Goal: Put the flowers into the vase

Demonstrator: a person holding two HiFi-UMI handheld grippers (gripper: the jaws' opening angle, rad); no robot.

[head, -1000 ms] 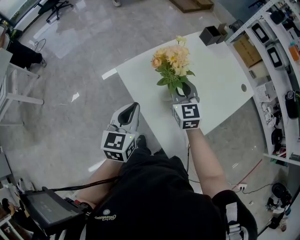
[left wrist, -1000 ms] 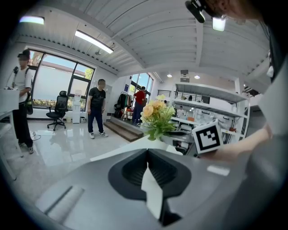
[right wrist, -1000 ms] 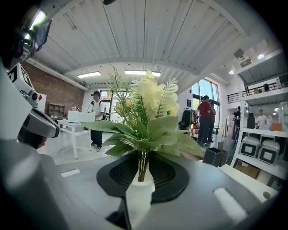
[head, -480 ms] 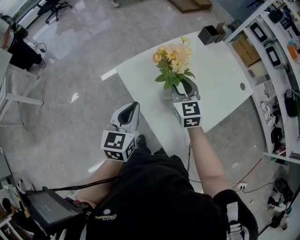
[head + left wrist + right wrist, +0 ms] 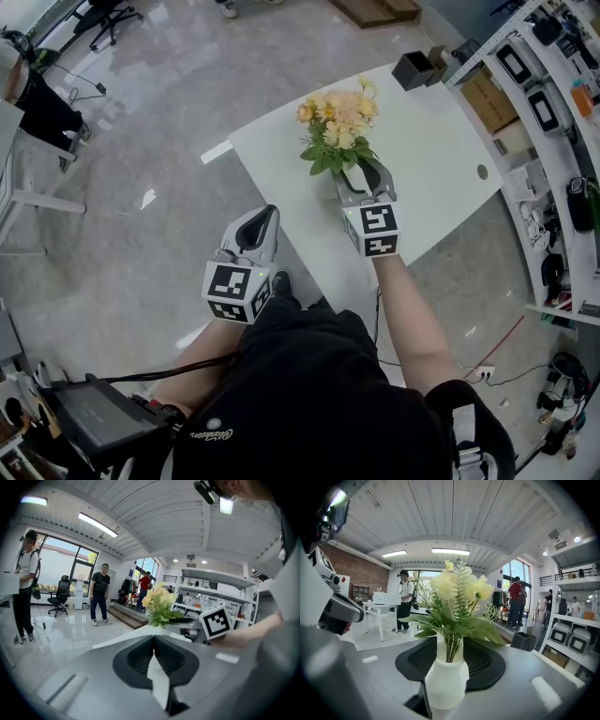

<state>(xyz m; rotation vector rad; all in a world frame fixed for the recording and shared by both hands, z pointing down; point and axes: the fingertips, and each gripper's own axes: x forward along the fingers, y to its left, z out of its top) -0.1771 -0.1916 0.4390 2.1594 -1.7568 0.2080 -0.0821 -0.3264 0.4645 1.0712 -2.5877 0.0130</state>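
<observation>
The flowers [image 5: 457, 592] are already sitting in the white vase [image 5: 446, 679], with their green stems going down into its neck and the yellow and peach heads spreading above it. The vase is standing upright on the white table [image 5: 441, 159], near the edge that is closest to me. So I am judging the main part of the task as done; what is remaining, I think, is only taking my tool away without knocking the vase. My right gripper [image 5: 361, 178] is reaching to the vase from my side, and its jaws have just been opening. They are now standing wide apart with the vase between them, one dark pad on each side of the neck, and as far as I can see they are not pressing on it, so this gripper is not holding anything. My right forearm is stretching forward over the table edge, and the gripper is pointing ahead and a little downward. My left gripper [image 5: 255, 230] is waiting close to my body, off the table and above the floor, pointing the same way. Its jaws are lying together and are gripping nothing.
</observation>
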